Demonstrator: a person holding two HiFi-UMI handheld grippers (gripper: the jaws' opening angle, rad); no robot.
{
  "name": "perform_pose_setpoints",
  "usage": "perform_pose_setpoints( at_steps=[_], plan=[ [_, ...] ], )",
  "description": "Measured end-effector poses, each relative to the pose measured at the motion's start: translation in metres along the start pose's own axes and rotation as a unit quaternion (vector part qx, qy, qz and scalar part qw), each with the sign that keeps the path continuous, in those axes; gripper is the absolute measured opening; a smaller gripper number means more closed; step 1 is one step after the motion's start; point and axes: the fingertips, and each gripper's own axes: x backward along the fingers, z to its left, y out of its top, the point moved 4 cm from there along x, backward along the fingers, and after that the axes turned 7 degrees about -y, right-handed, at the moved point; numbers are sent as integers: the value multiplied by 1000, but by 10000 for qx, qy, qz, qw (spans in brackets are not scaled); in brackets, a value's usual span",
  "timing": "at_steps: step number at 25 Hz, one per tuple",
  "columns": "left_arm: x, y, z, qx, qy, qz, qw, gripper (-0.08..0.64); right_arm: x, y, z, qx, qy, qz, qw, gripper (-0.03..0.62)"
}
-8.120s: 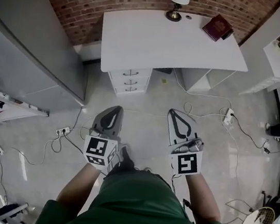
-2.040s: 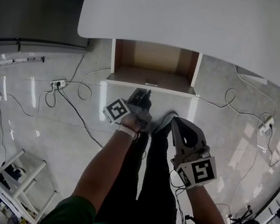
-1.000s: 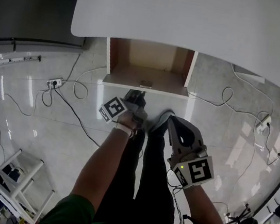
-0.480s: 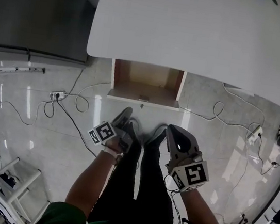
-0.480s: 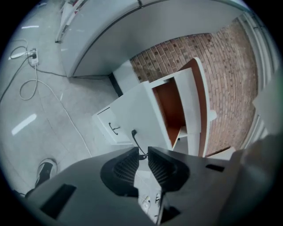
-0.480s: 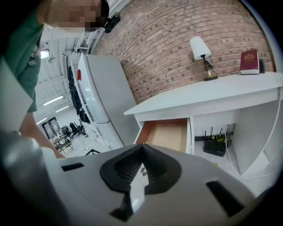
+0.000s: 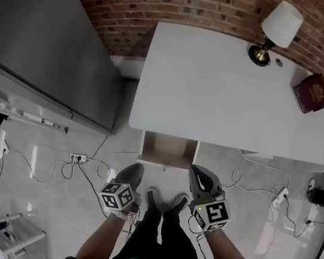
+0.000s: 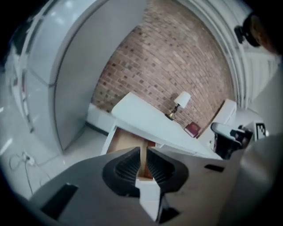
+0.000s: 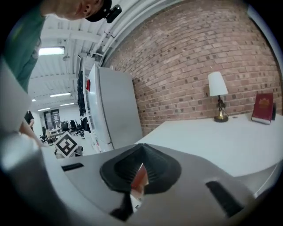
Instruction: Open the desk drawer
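The white desk [image 7: 227,93] stands against the brick wall. Its drawer [image 7: 168,150] is pulled out below the front edge and shows a bare brown inside. Both grippers hang in the air on my side of the drawer, touching nothing. My left gripper [image 7: 136,167] points at the drawer, its jaws closing with a narrow slit left and nothing between them. In the left gripper view the drawer [image 8: 128,143] shows past the gripper [image 8: 142,161]. My right gripper [image 7: 197,170] is shut and empty, its tips meeting [image 9: 140,164] in front of the desk [image 9: 230,137].
A lamp [image 7: 279,29] and a red book [image 7: 313,93] sit on the desk's far right. A tall grey cabinet [image 7: 47,48] fills the left. Cables and a power strip [image 7: 76,158] lie on the floor. My shoes [image 7: 163,201] stand between the grippers.
Both grippers have risen and drawn back from the drawer, which stays open. The head view has pulled up and now takes in the whole desk. The left gripper has rolled.
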Motion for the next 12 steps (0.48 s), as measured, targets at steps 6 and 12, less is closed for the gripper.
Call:
perform_pose_setpoints(
  at_steps=[6, 12],
  plan=[
    [39, 119, -97, -1989, -505, -549, 9772, 40, 28, 111, 15, 998, -121, -743, 9922, 2],
    [70, 199, -165, -3189, -594, -1160, 9388, 38, 56, 202, 23, 1457, -210, -1575, 9765, 2]
  ],
)
